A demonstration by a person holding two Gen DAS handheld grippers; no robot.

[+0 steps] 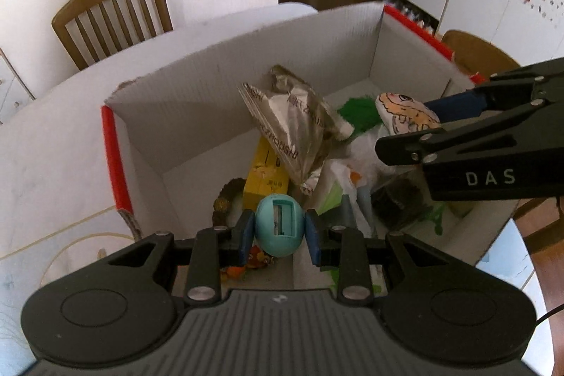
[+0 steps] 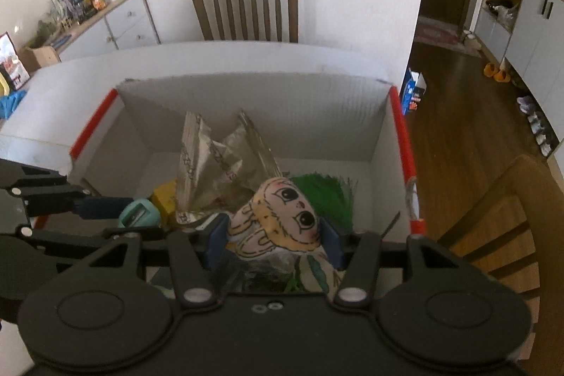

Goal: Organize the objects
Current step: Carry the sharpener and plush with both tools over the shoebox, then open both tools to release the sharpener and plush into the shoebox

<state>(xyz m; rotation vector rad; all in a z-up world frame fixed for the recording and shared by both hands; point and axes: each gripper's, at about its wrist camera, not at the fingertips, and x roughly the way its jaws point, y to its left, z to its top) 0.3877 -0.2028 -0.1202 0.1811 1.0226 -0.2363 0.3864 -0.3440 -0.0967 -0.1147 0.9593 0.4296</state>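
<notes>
A white cardboard box [image 1: 197, 104] with red edge strips sits on the table and holds several items. My left gripper [image 1: 280, 231] is shut on a teal egg-shaped sharpener [image 1: 279, 225], held over the box's near side. My right gripper [image 2: 273, 236] is shut on a soft doll with a drawn face [image 2: 282, 217], over the box's right part. The doll [image 1: 405, 115] and the right gripper show at the right of the left wrist view. The sharpener [image 2: 139, 213] and the left gripper show at the left of the right wrist view.
Inside the box lie a crumpled silver foil bag [image 1: 296, 125], a yellow carton [image 1: 266, 177], a green tuft [image 2: 328, 196], a dark packet [image 1: 398, 199] and white plastic. A wooden chair [image 2: 246, 9] stands behind the table, another chair [image 2: 507, 217] at the right.
</notes>
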